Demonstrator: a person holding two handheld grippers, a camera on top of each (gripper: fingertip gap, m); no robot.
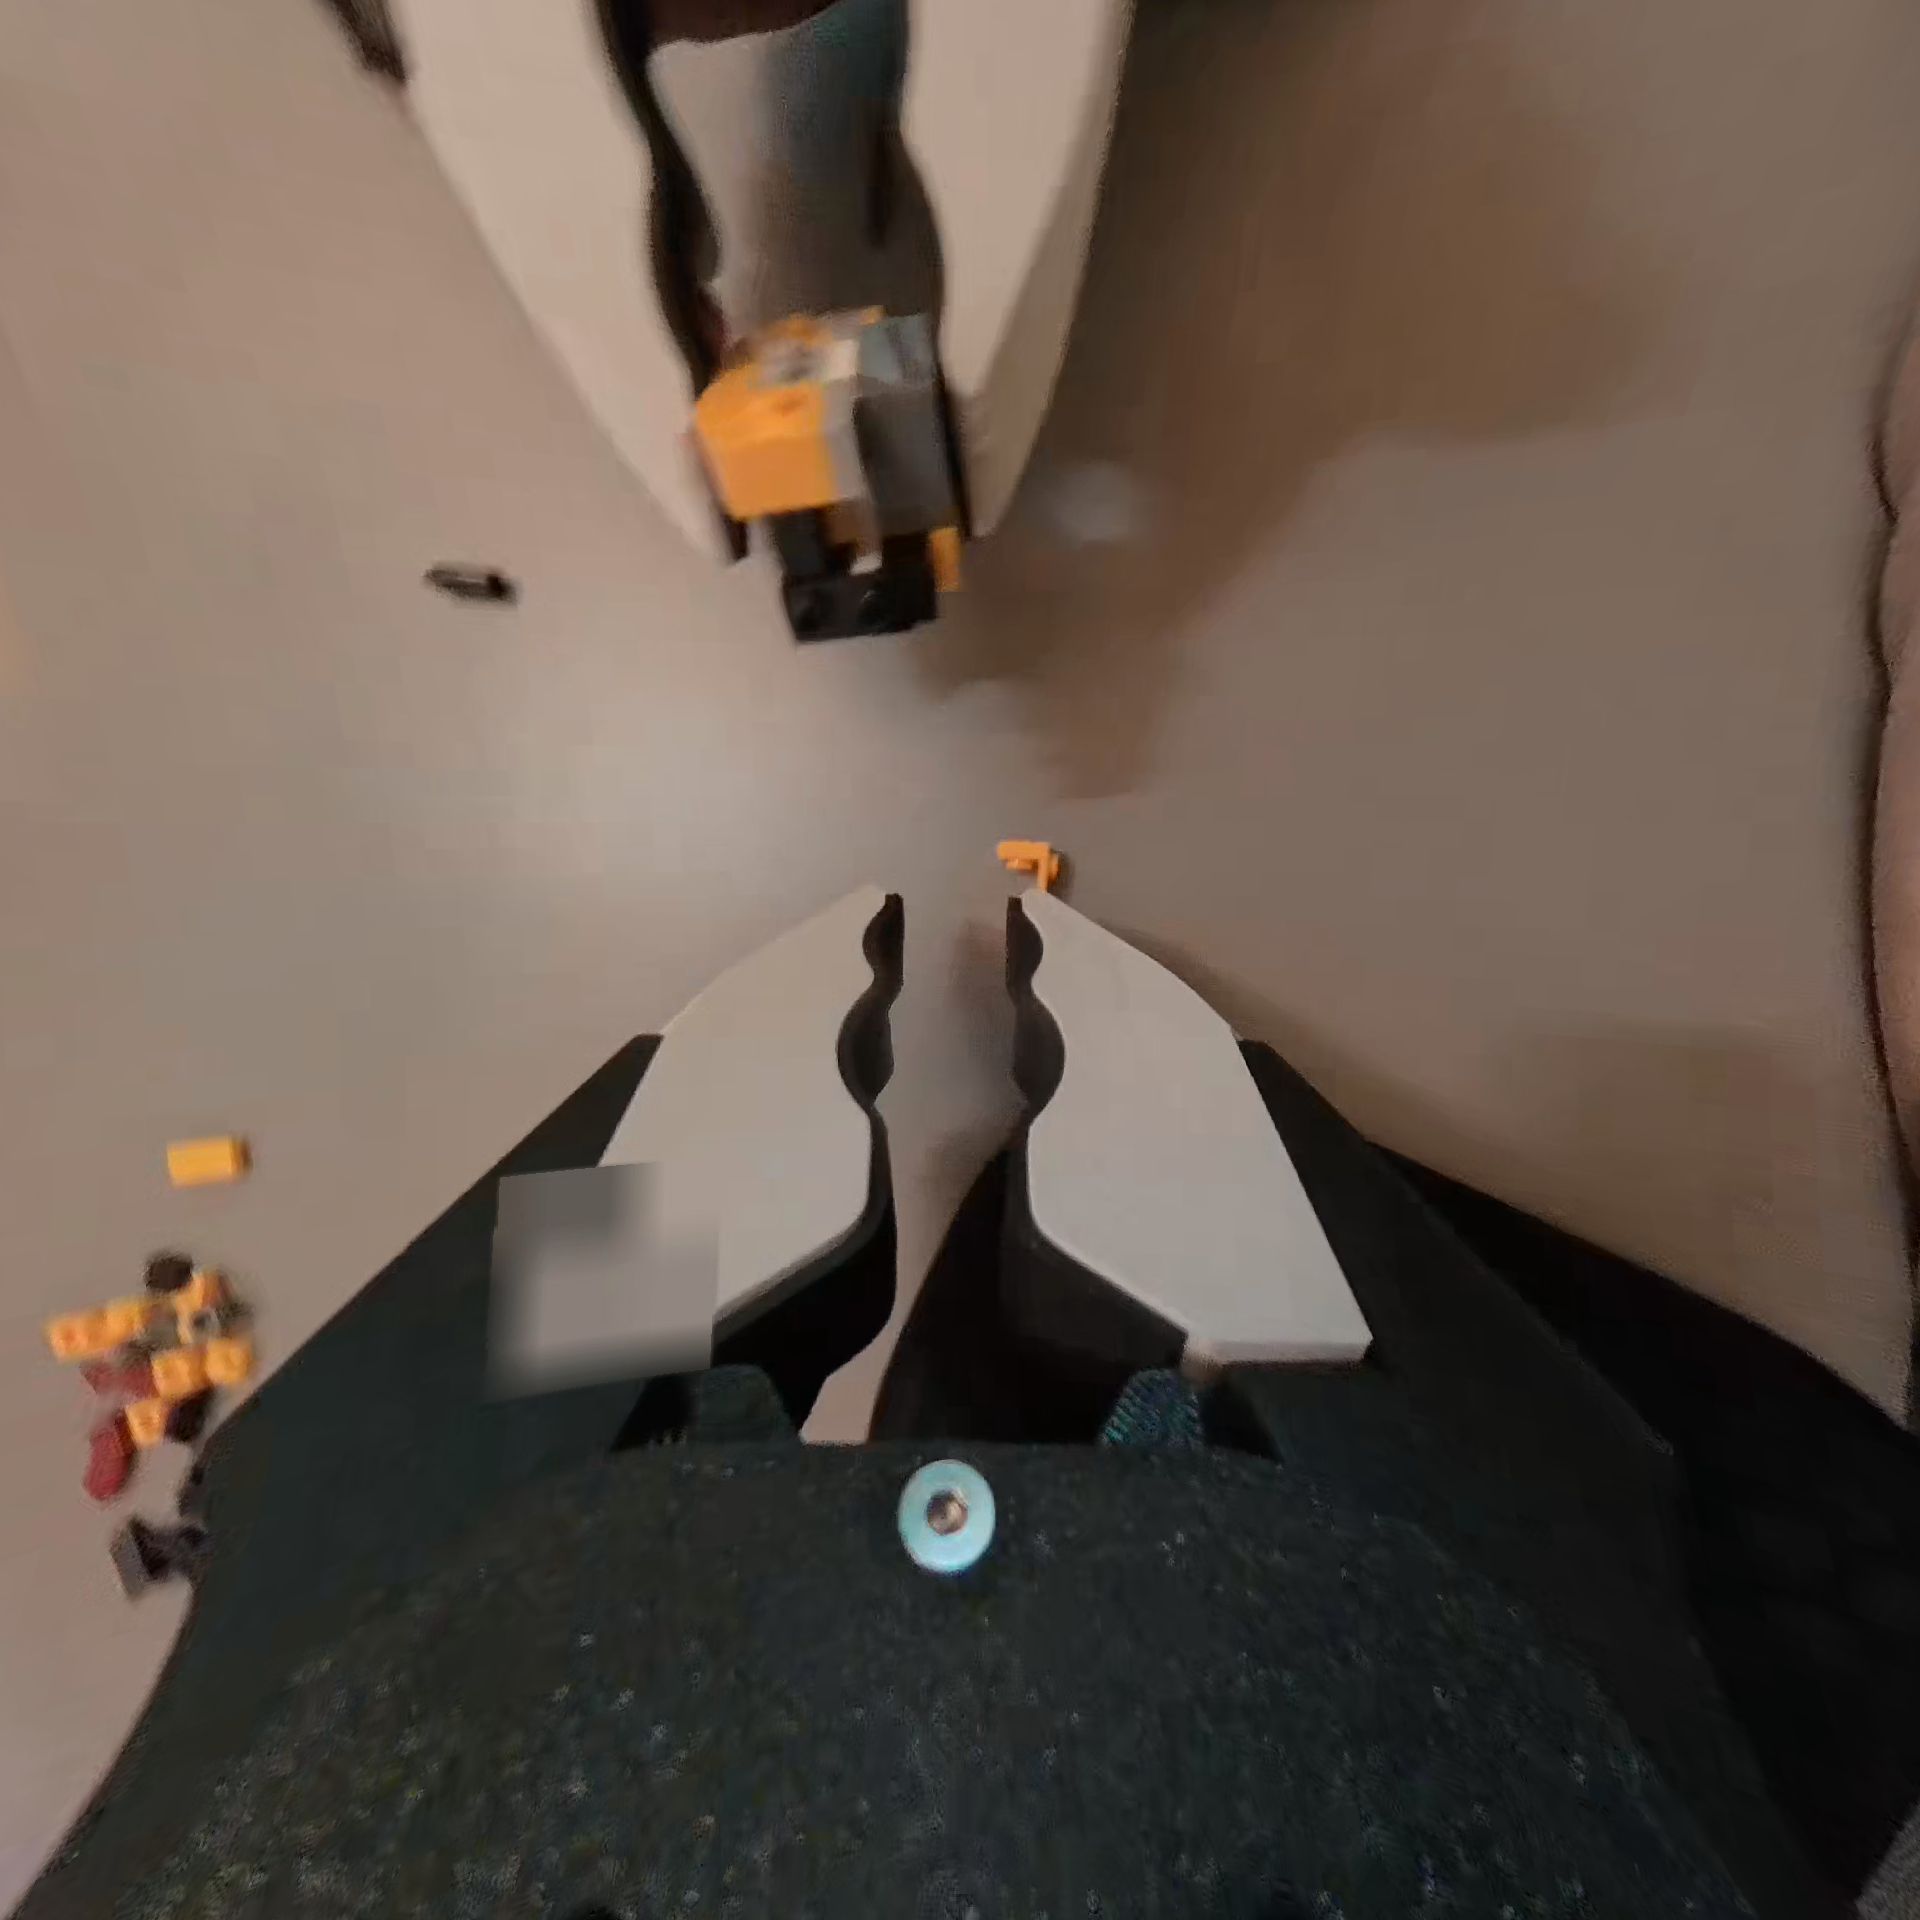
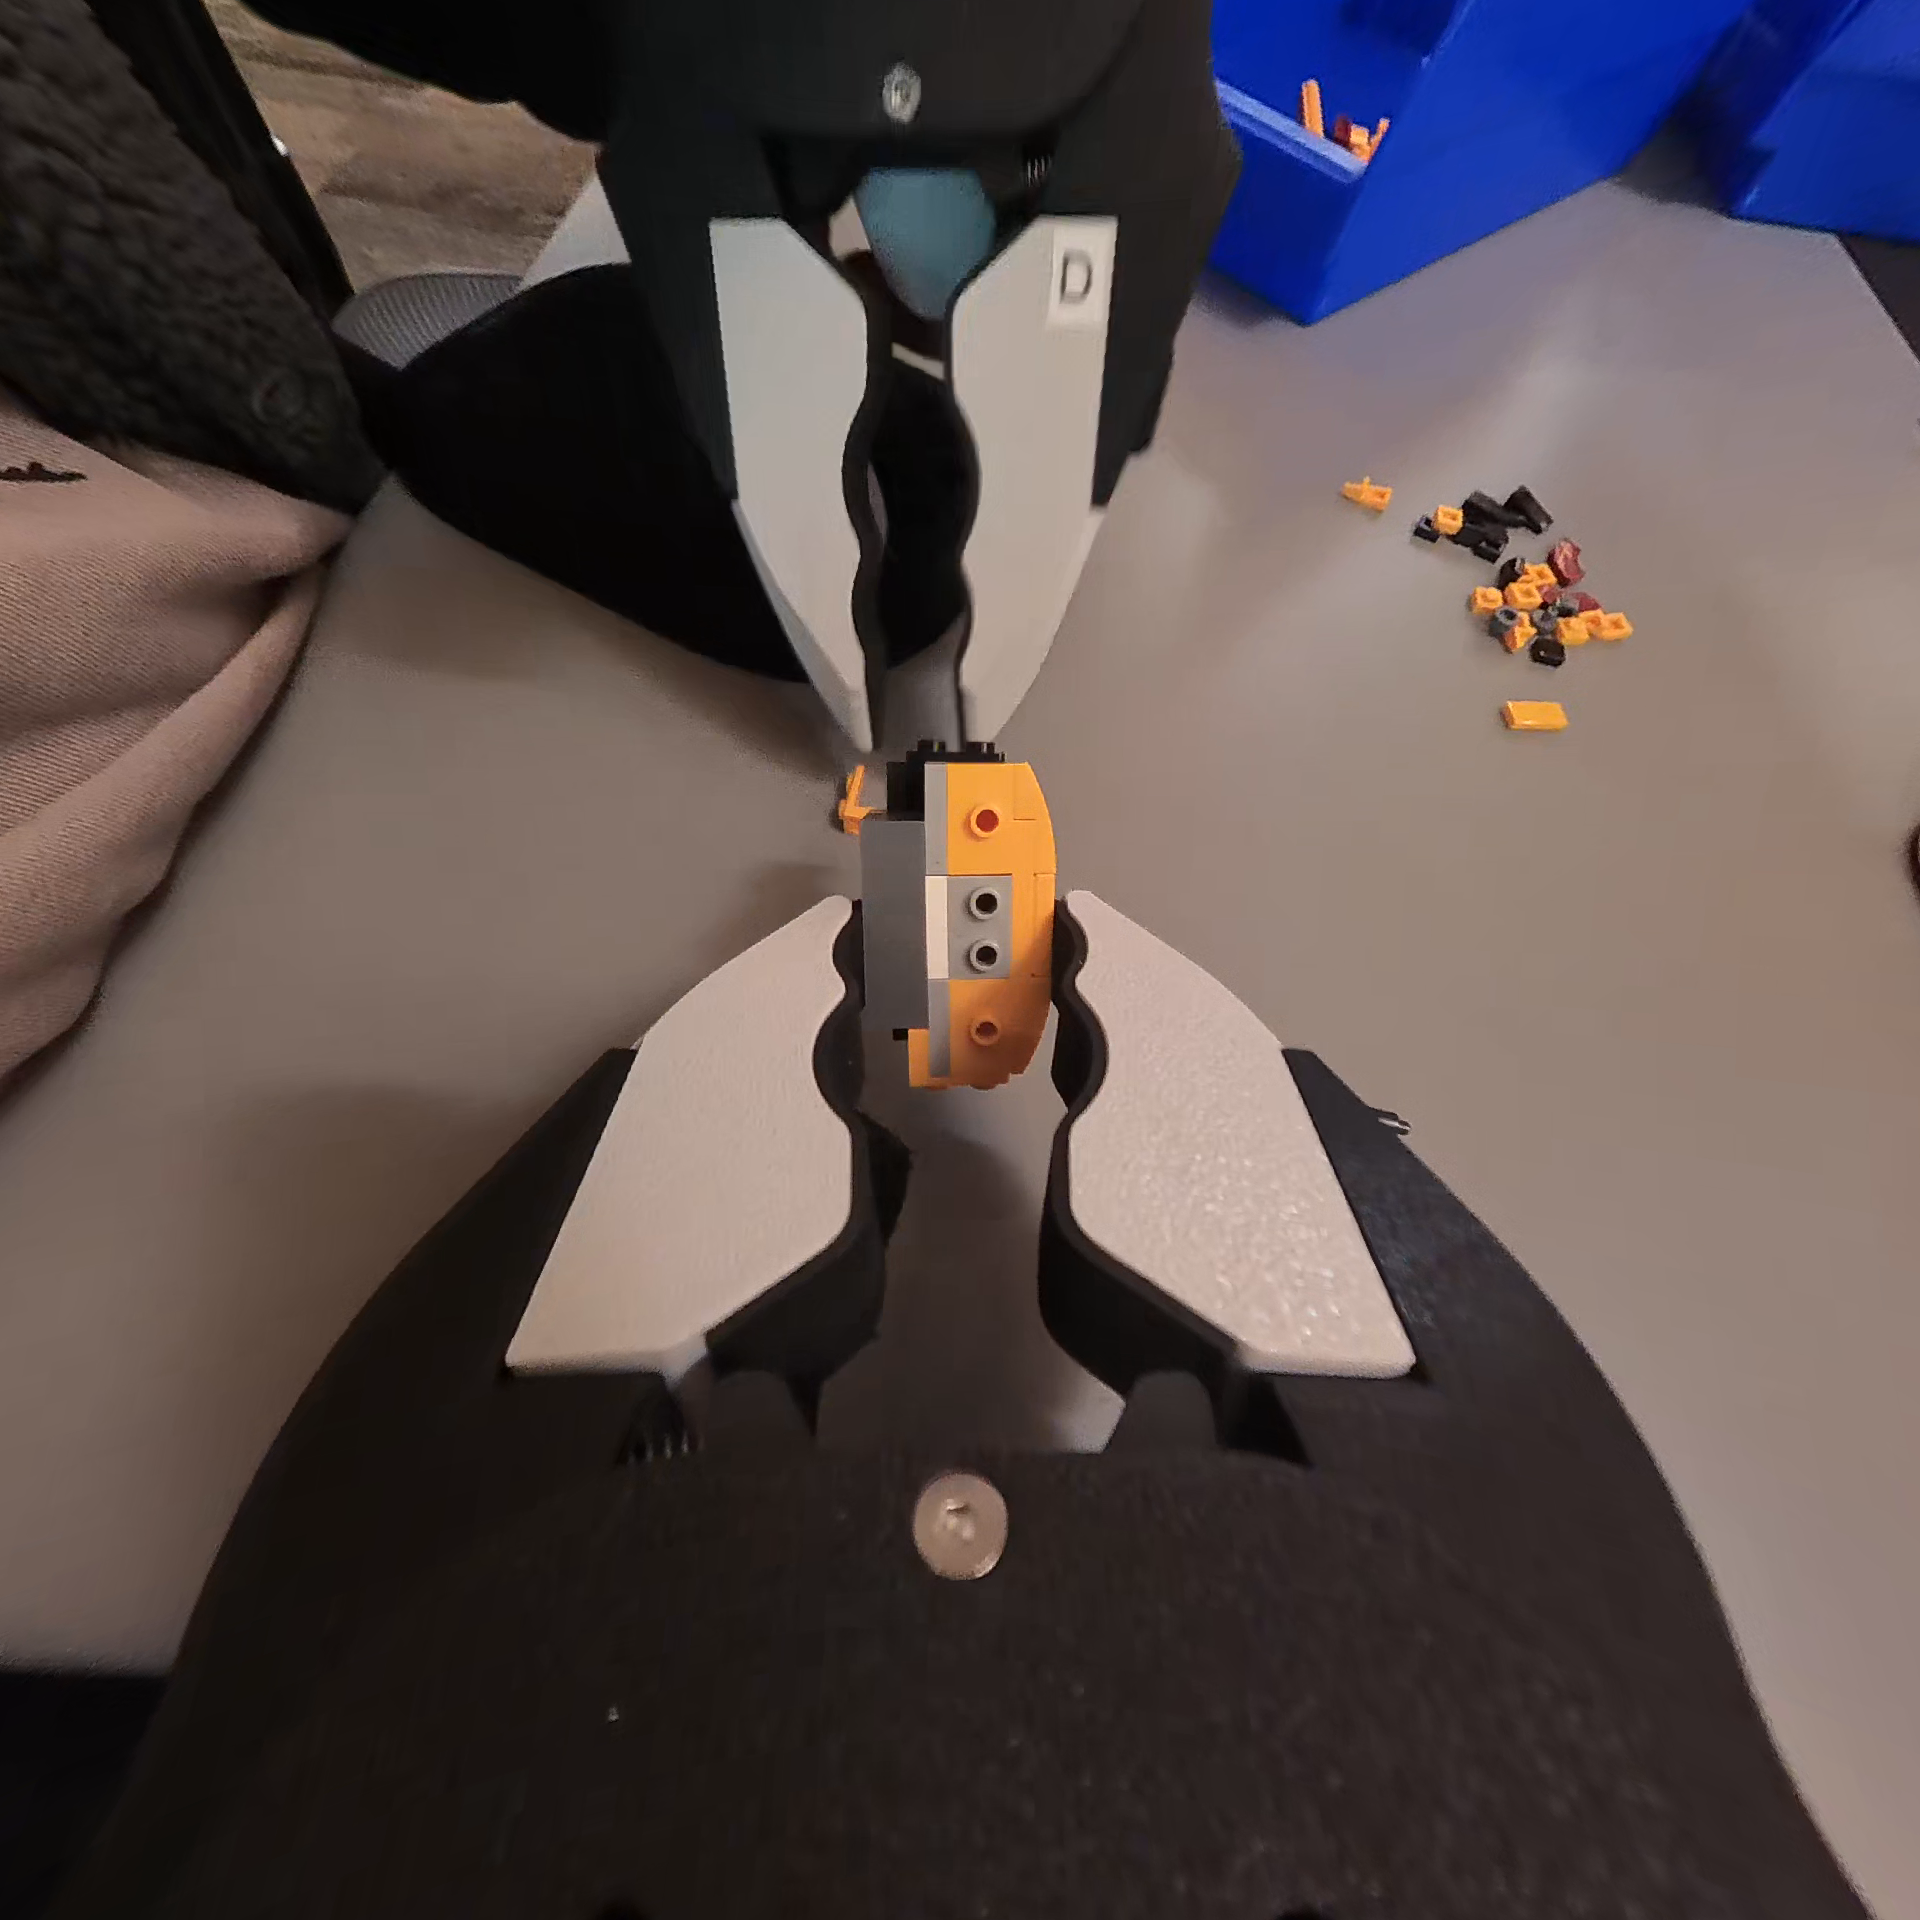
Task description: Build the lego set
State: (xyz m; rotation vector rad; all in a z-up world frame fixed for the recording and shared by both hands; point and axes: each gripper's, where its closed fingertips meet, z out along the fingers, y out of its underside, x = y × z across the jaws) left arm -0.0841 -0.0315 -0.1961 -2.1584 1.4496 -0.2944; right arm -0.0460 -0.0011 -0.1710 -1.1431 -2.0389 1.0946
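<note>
My right gripper is shut on a partly built Lego model of orange, grey and black bricks, held sideways just above the grey table. The model also shows in the left wrist view, between the right gripper's white fingers. My left gripper faces it, with its jaws a narrow gap apart and nothing between them. A small orange clip piece lies just past its right fingertip. In the right wrist view the clip is beside the model's far end, under the left gripper.
A pile of loose orange, black and dark red pieces lies to the right, with a flat orange plate and another orange piece nearby. Blue bins stand at the back right. A person's clothing is at the table's left edge. The tips of one gripper are about 6 cm away from the tips of the other. The flat orange plate lies around 15 cm away from my left fingertips. Look for it in the left wrist view too.
</note>
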